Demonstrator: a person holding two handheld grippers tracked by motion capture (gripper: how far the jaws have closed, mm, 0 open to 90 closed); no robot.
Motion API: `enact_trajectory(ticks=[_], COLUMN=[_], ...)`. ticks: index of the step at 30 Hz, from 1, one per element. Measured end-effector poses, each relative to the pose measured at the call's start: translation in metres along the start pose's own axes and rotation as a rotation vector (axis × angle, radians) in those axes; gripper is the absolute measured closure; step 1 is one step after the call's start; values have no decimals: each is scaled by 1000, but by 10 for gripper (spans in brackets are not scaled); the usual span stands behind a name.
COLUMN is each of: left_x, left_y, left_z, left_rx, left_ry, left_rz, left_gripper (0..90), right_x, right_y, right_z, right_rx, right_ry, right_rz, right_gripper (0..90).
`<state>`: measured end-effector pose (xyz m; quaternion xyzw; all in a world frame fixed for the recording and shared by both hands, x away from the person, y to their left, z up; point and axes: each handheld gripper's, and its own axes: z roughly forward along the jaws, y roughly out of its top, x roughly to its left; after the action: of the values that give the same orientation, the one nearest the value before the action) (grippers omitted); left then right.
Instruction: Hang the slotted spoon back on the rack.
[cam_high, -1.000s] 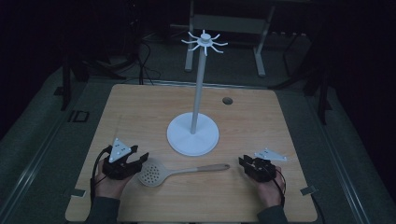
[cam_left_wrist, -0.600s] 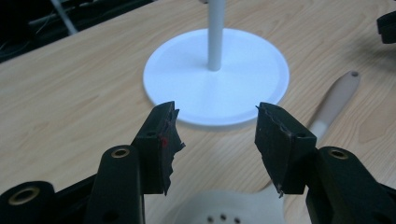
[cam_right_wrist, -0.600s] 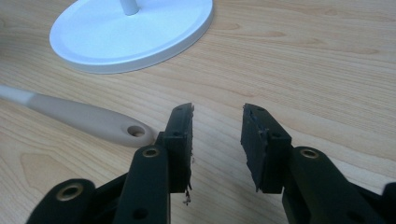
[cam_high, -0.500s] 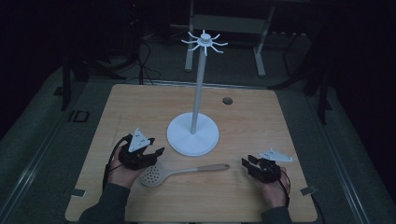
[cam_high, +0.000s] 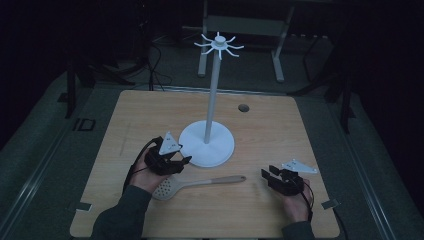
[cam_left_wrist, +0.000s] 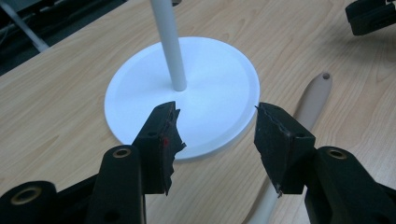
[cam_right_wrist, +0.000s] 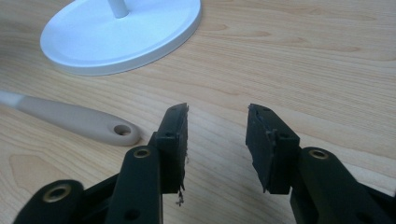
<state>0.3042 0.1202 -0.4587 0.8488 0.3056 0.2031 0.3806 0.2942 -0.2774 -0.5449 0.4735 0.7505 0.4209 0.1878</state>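
While my left gripper (cam_high: 184, 161) hung open and empty above the slotted spatula (cam_high: 192, 184) | right gripper (cam_high: 266, 175) gaped empty, jaws just widened, beside handle | risk: clipping stand base (cam_high: 220, 150).

Dim room, wooden table (cam_high: 300, 130)

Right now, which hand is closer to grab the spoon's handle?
Right, probably. The right gripper sits open beside the spoon's handle end, fingers empty. The left gripper hangs above the holey head.
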Motion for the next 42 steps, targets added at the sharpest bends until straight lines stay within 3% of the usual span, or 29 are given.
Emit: enact_trajectory(ticks=[3, 14, 25, 34, 42], left_x=[-1, -13, -25, -36, -46], left_y=[4, 19, 22, 20, 19], left_z=[4, 36, 62, 81, 99], left_rx=[15, 103, 200, 272, 375], left_ry=[-5, -104, -168, -217, -314], left_rz=[17, 118, 165, 194, 221], left_gripper=[490, 520, 524, 593, 613], right_x=[0, -3, -5, -5, -4], right_y=[0, 0, 0, 0, -1], right_z=[0, -1, -2, -3, -2], right_rx=[0, -9, -18, -12, -10], right_ry=[-7, -14, -11, -6, -4], right_rz=[8, 19, 24, 22, 22], right_gripper=[572, 558, 555, 551, 546])
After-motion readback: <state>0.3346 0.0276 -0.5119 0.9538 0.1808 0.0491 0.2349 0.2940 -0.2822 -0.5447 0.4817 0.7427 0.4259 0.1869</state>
